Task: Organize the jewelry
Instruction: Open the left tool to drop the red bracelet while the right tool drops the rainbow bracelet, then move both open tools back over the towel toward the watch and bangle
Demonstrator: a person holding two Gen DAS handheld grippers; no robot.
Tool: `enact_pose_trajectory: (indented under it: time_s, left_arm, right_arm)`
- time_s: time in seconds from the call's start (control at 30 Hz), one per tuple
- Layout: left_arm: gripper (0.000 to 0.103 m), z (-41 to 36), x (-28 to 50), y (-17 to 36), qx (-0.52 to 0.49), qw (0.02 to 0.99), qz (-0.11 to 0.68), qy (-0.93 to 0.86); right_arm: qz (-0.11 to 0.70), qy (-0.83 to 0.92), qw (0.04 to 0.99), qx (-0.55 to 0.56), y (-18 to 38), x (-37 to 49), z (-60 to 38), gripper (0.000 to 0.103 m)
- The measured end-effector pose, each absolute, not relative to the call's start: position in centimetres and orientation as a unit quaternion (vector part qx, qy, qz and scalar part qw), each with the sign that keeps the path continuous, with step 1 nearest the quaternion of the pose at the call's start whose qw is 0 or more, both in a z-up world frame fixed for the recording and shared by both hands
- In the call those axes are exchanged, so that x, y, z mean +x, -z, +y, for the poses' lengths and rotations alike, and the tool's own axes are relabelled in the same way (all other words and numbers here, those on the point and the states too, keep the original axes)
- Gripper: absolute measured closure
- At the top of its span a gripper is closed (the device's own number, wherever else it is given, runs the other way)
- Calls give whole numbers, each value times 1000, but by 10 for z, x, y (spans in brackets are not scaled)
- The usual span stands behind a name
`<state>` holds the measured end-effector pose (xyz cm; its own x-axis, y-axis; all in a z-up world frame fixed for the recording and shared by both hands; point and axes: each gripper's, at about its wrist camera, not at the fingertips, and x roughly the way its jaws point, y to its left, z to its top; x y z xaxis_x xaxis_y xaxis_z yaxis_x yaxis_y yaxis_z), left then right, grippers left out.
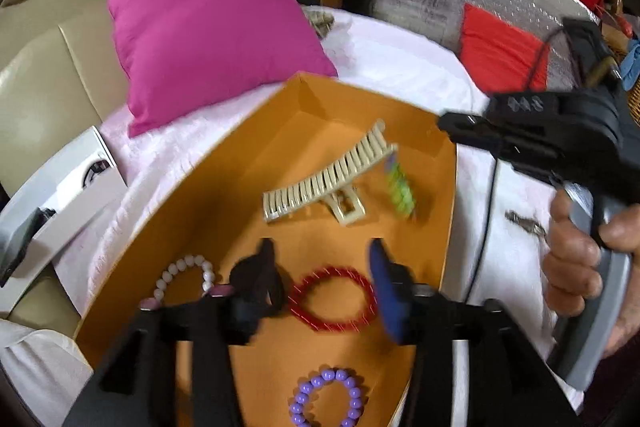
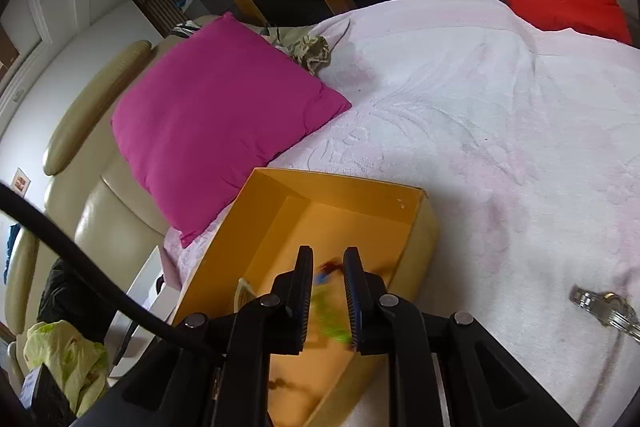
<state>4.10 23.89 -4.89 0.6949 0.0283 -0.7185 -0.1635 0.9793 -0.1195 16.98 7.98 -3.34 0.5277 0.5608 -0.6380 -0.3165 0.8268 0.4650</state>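
Right wrist view shows my right gripper [image 2: 328,301] over the orange box [image 2: 416,227], jaws parted with a blurred green trinket [image 2: 332,323] between them, and I cannot tell whether they touch it or whether it lies loose on the box floor. A metal watch [image 2: 604,309] lies on the white bedspread [image 2: 480,107] outside the box, off to the right of this gripper and much nearer it than the left gripper [image 1: 320,291]. That one hangs open over the red bracelet [image 1: 332,299] near the box's near end, so I judge the watch falls to my right hand.
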Motion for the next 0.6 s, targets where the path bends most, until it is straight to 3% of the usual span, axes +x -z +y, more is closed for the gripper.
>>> enact_pose_trajectory:
  time_s: [0.47,0.6]
  left_arm:
    - [48,175,39,33,-16,939,344,-27]
    - [41,147,39,30,12,944,330,-14]
  right_arm:
    - [389,-216,882,153,17,109,-44,85]
    - [393,-184,885,169,21,93,-96,83]
